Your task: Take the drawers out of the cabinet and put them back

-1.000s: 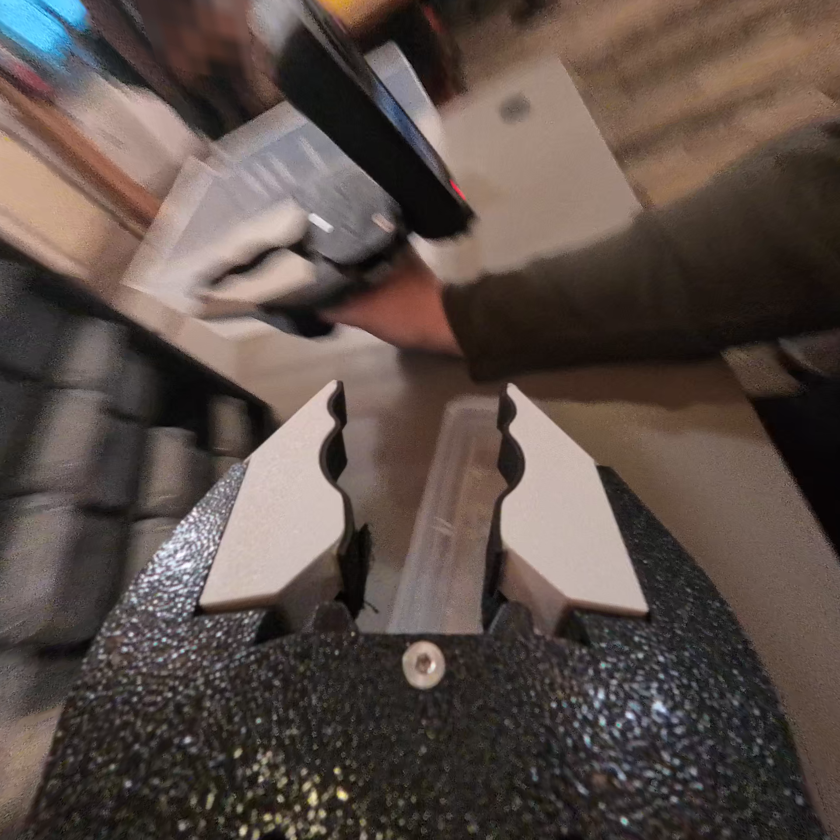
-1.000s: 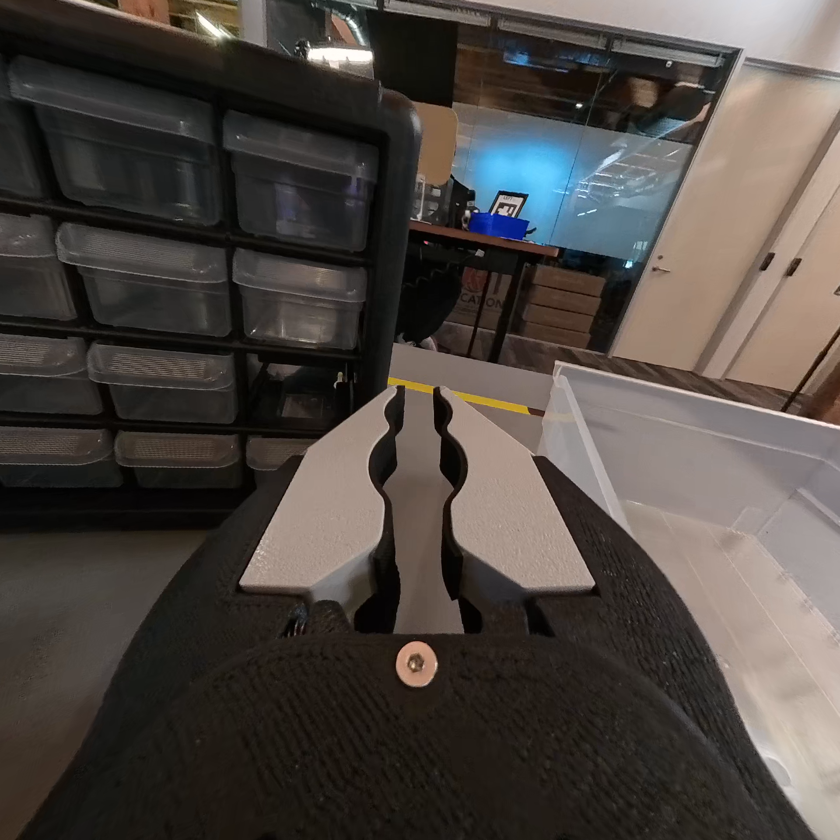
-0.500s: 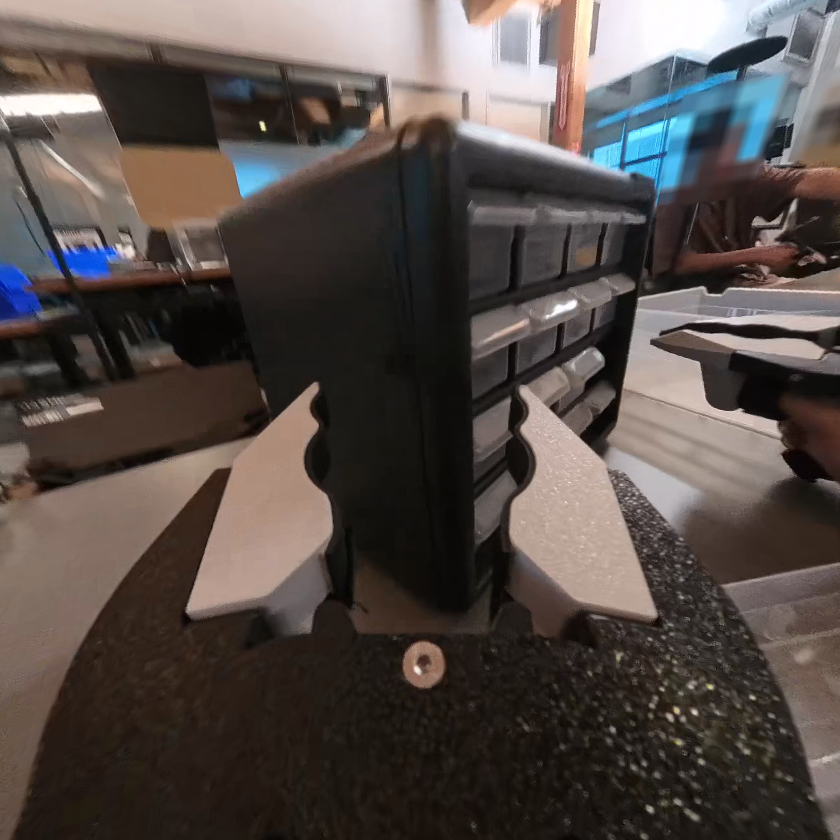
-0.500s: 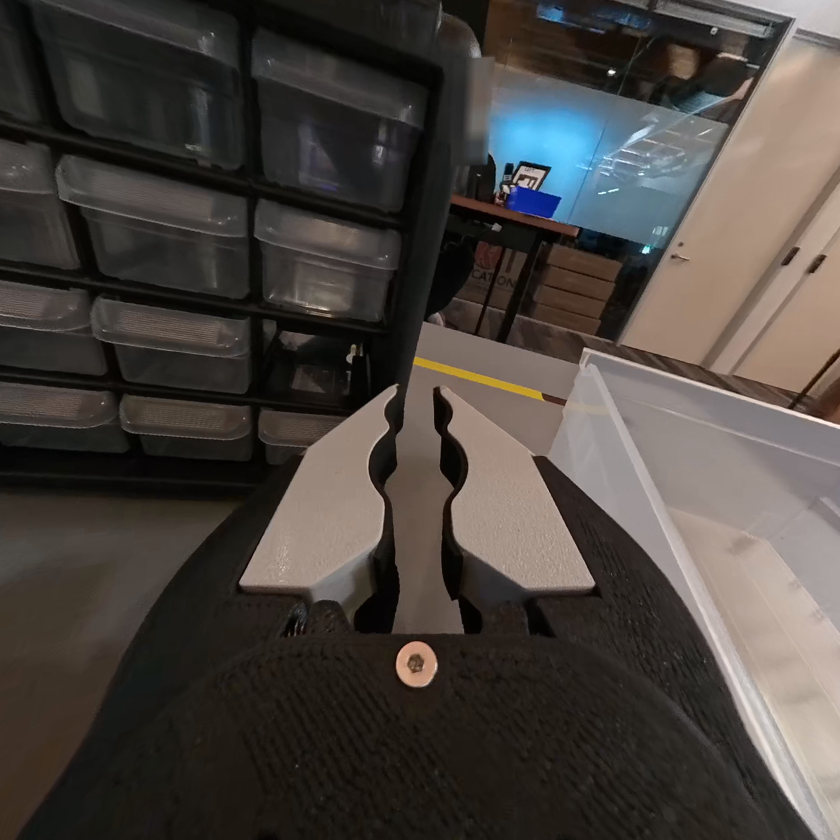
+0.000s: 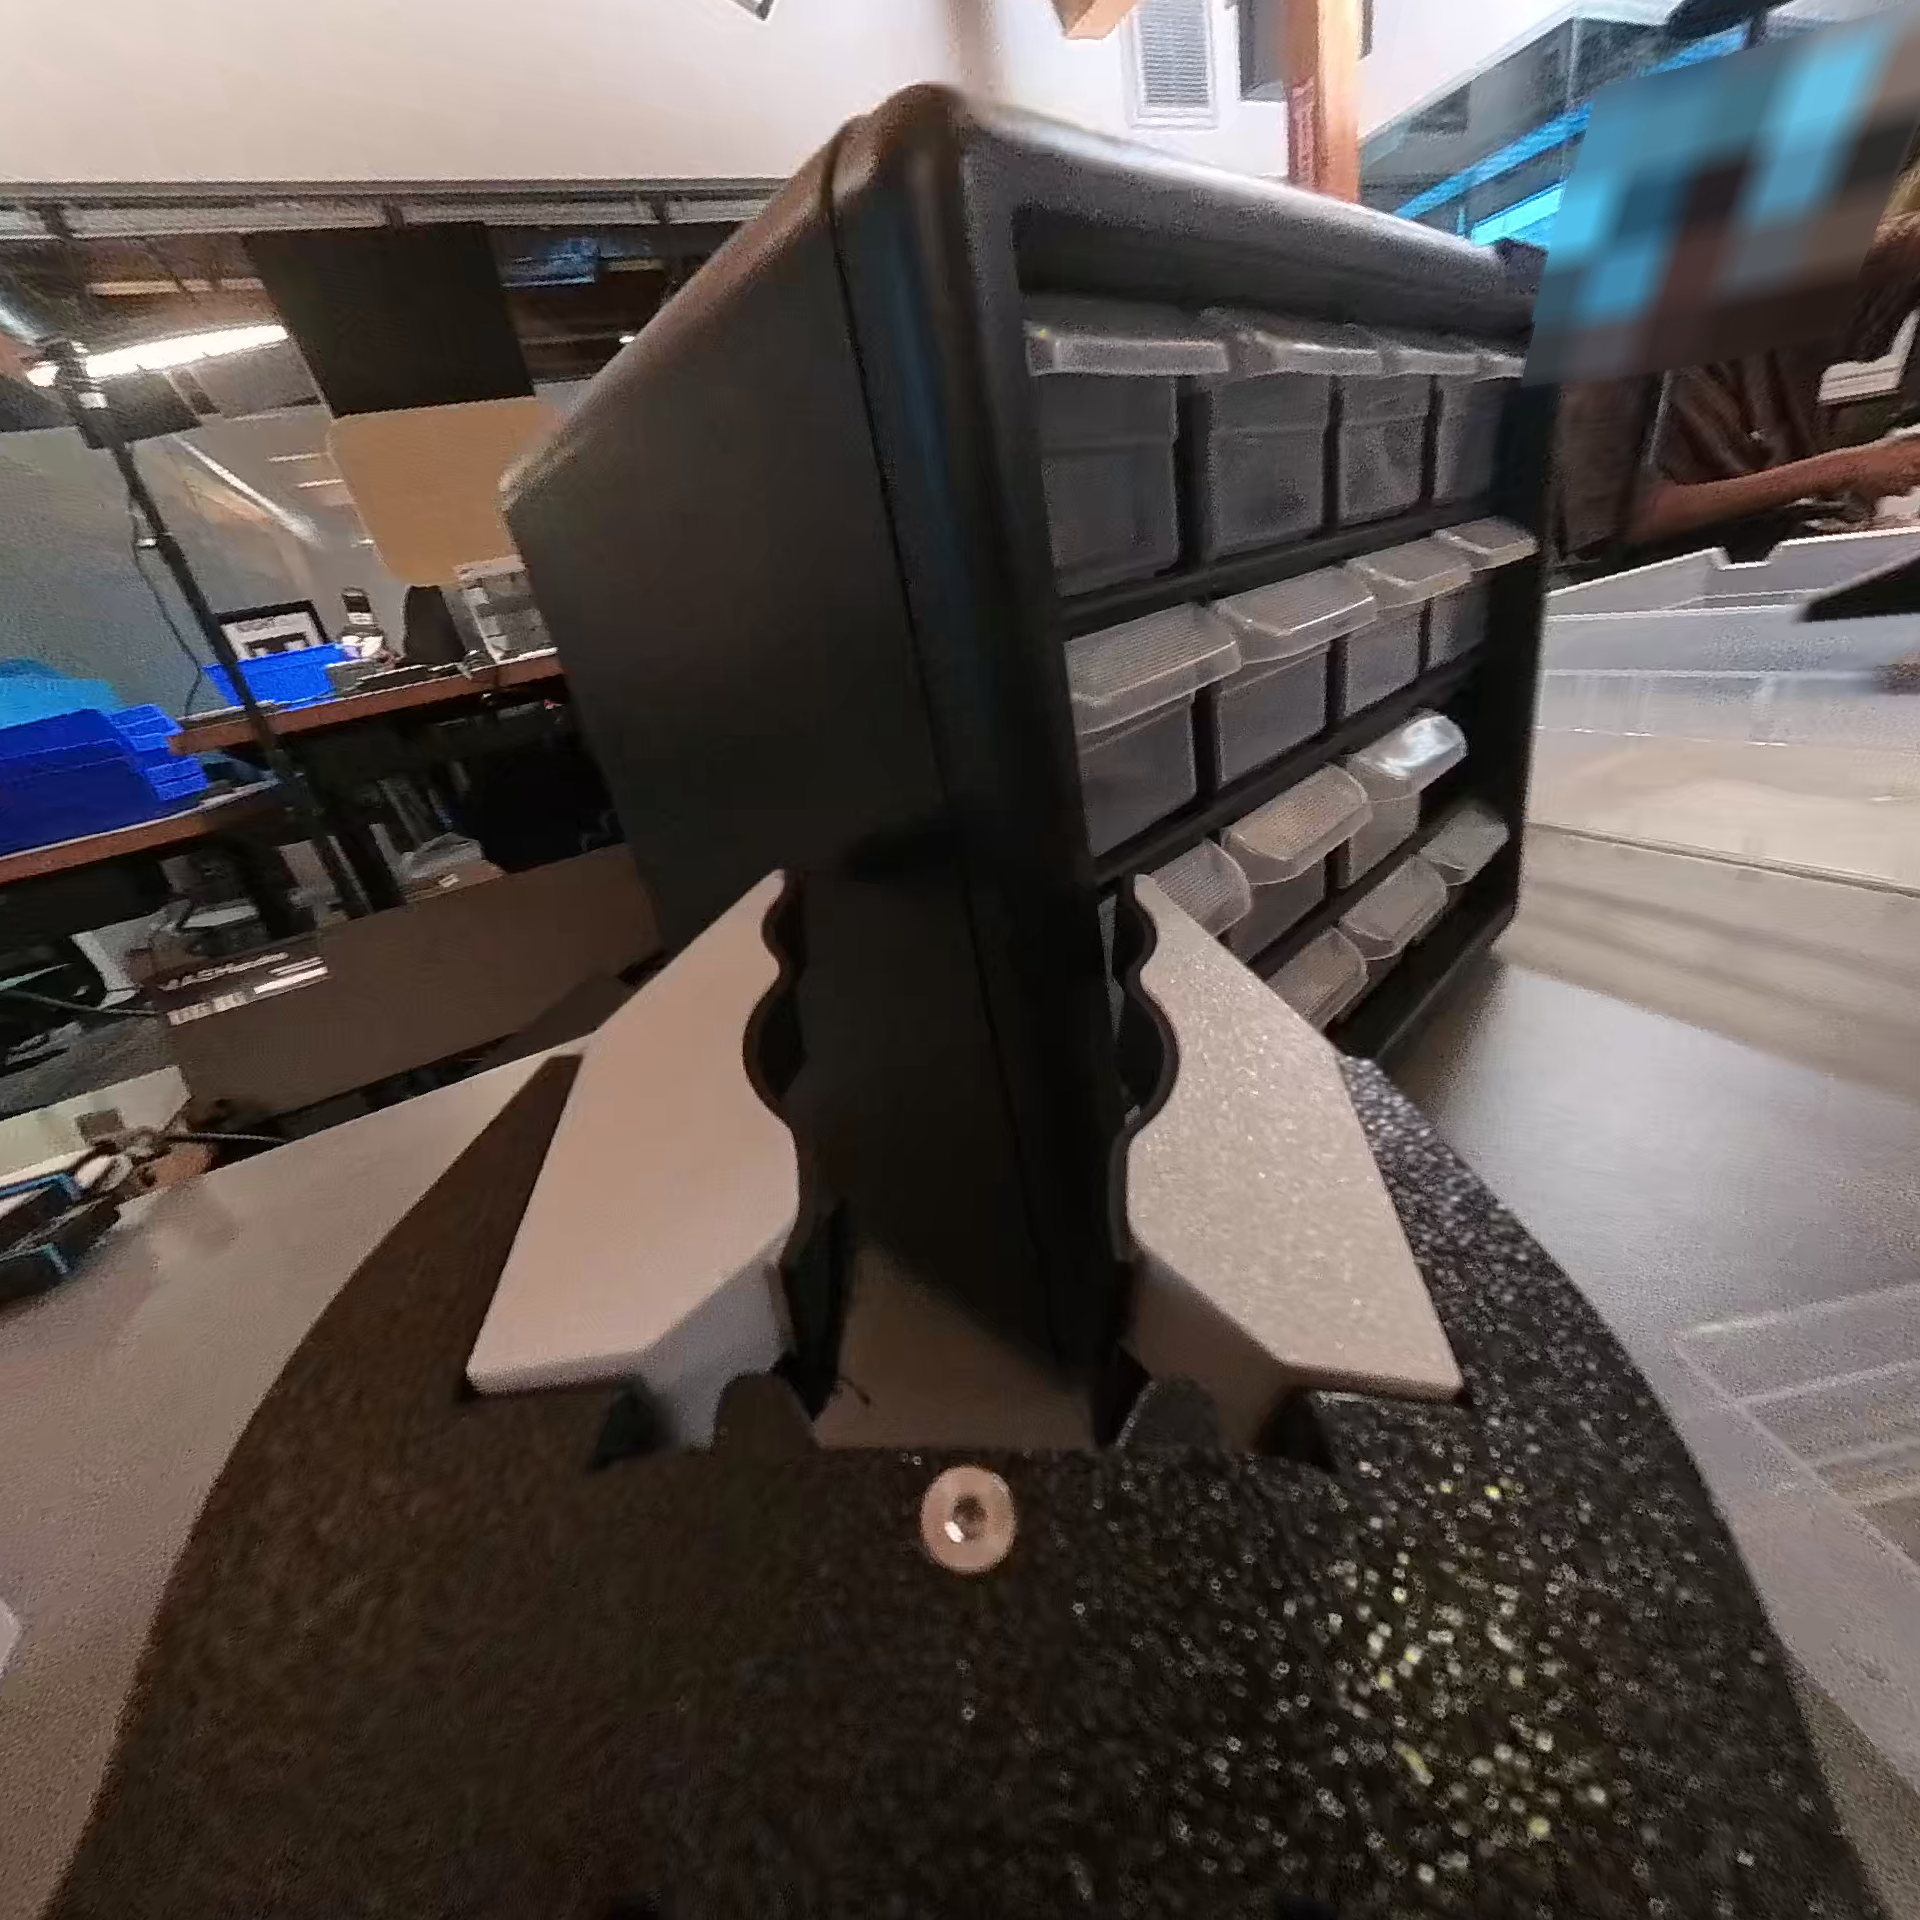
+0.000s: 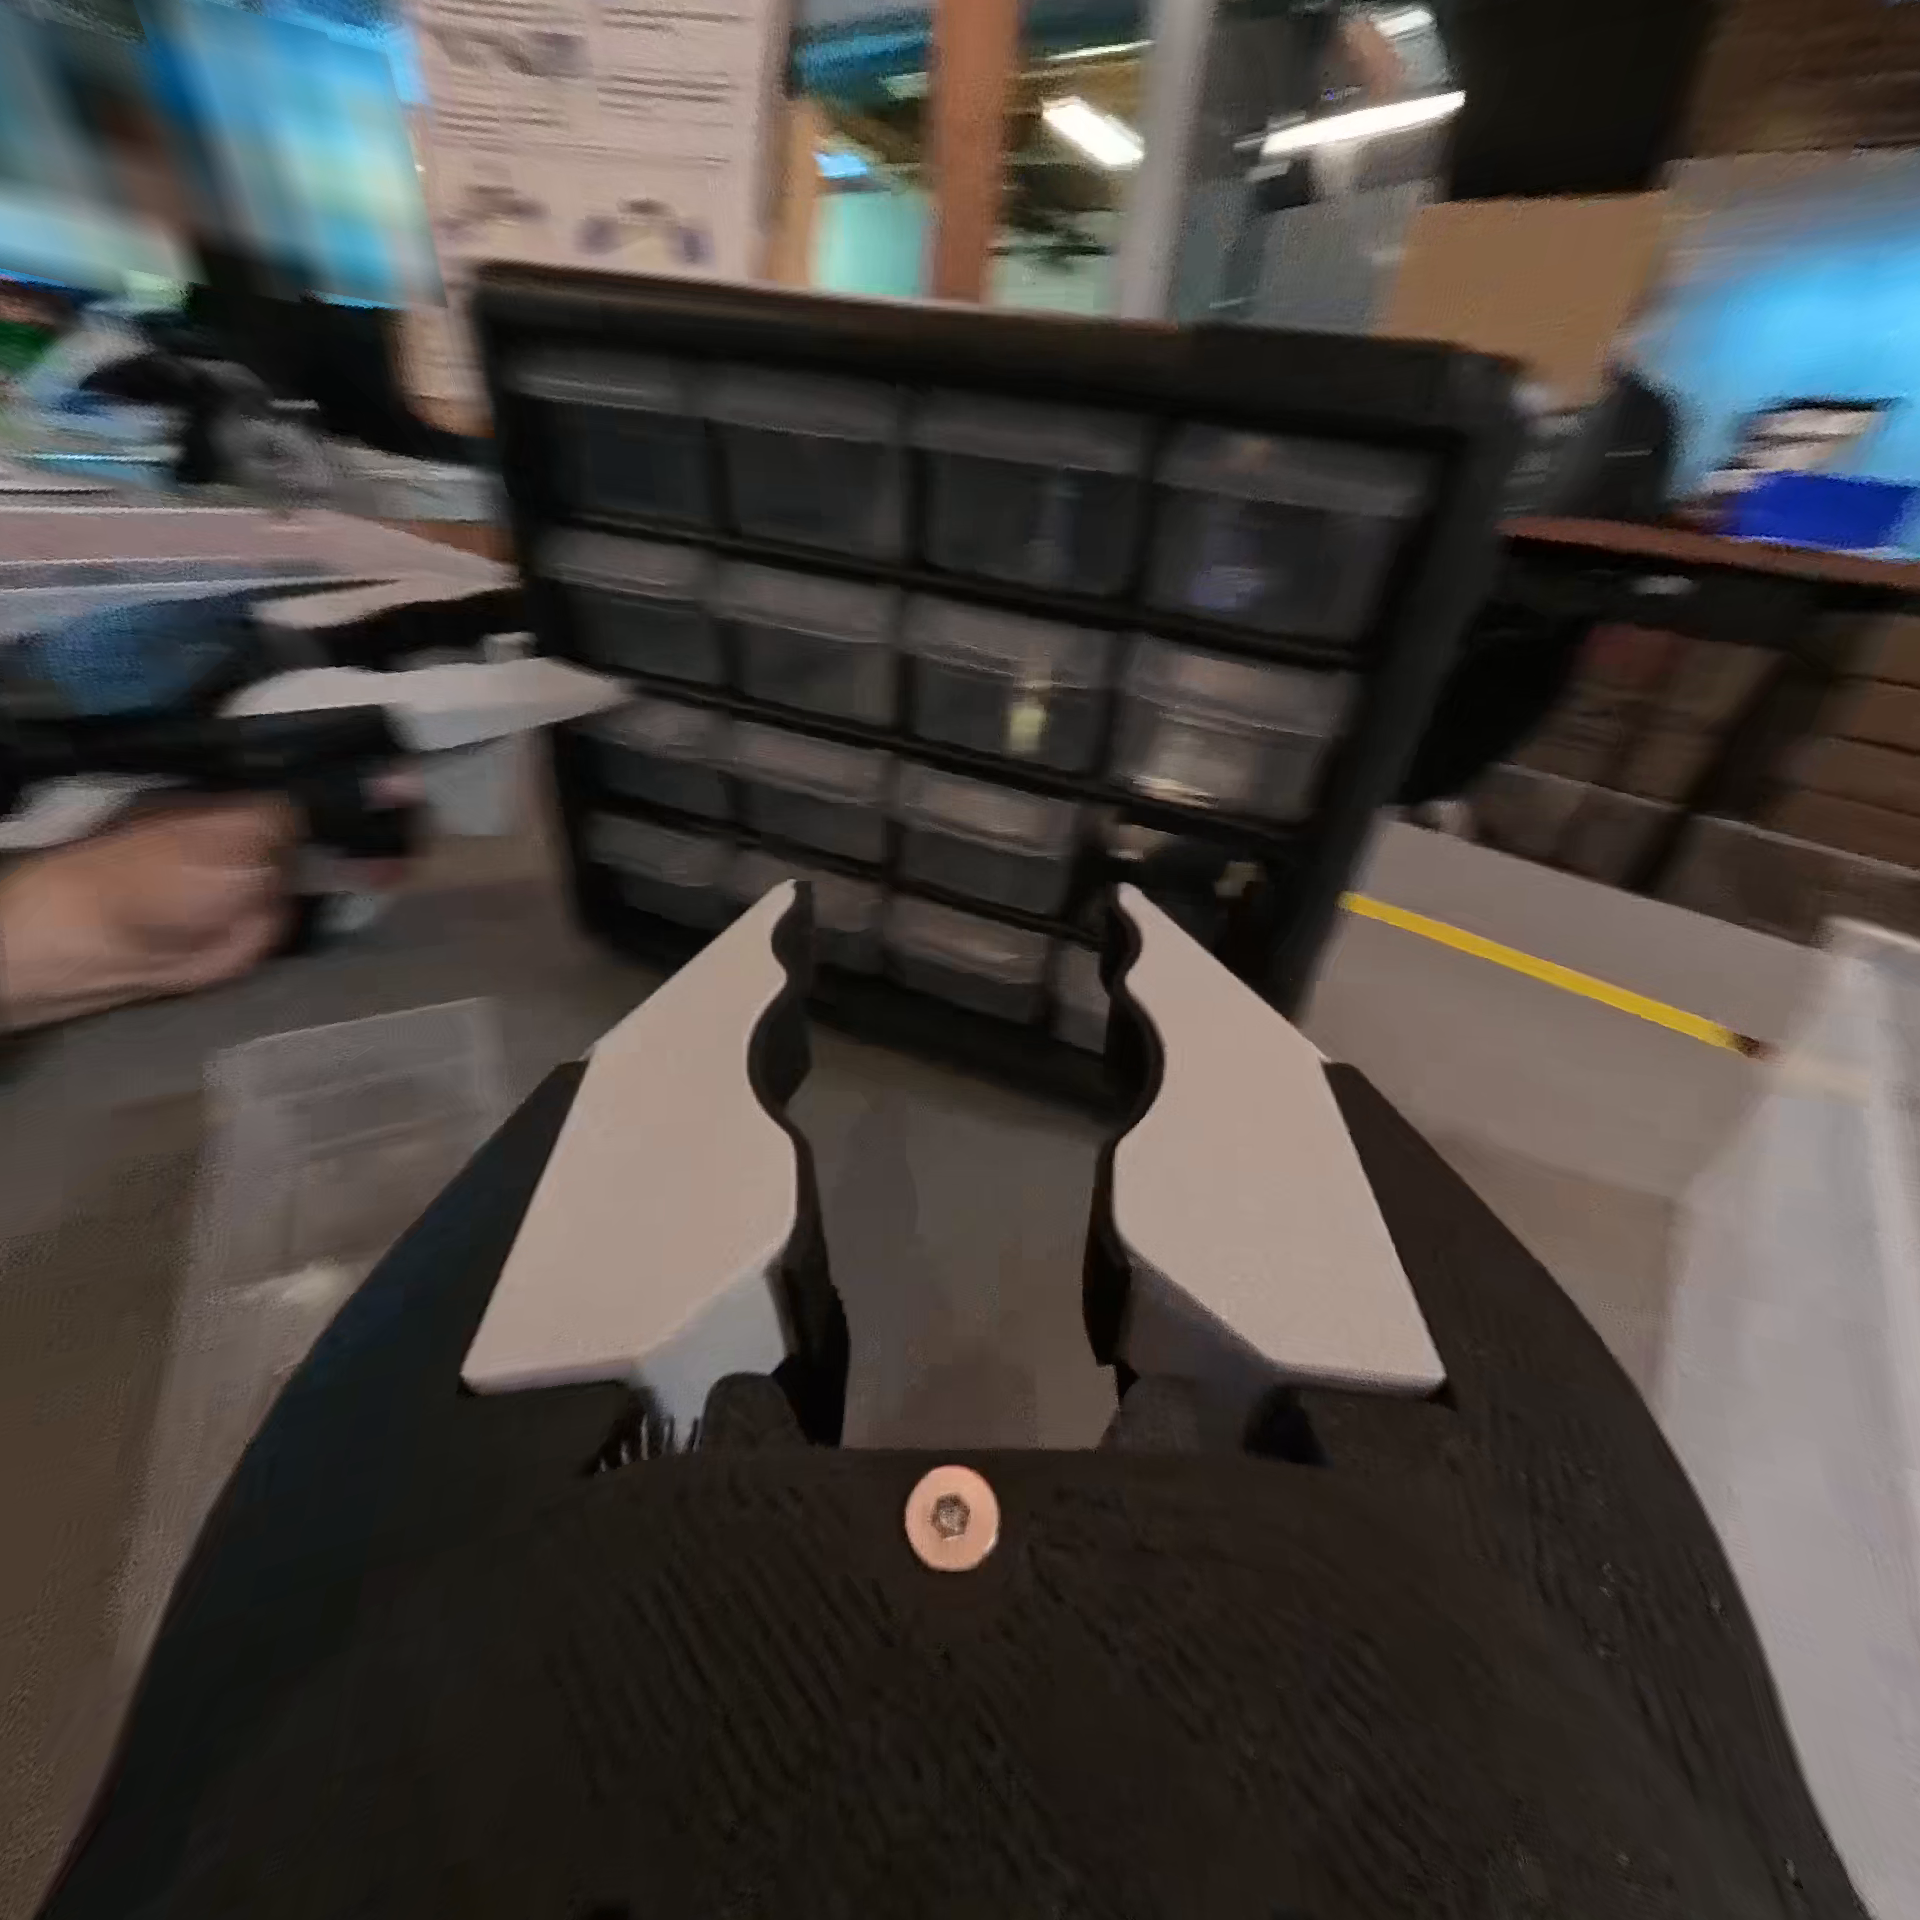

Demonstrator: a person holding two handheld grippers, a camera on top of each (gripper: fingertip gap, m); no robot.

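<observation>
- The cabinet is the big black thing here — it stands on the grey table, and its front corner edge sits right between the fingers of the left claw, with the drawer face off to that claw's right.
- The left claw's fingers are spread wide on either side of that corner; whether they press on it I cannot tell, so bracing the cabinet there looks like the aim.
- To do this well, I would set the left claw square on the corner and hold it steady, since a light plastic cabinet may slide or tip when a drawer is tugged.
- The right claw is spread apart and empty, facing the cabinet front from a little way back; its view is blurred.
- Straight ahead of it lie the bottom rows of clear drawers, and one slot at lower right looks empty.
- A clear bin sits to its right — keep clear of its wall.
- Pick one drawer's lip, line up level, then close.
</observation>
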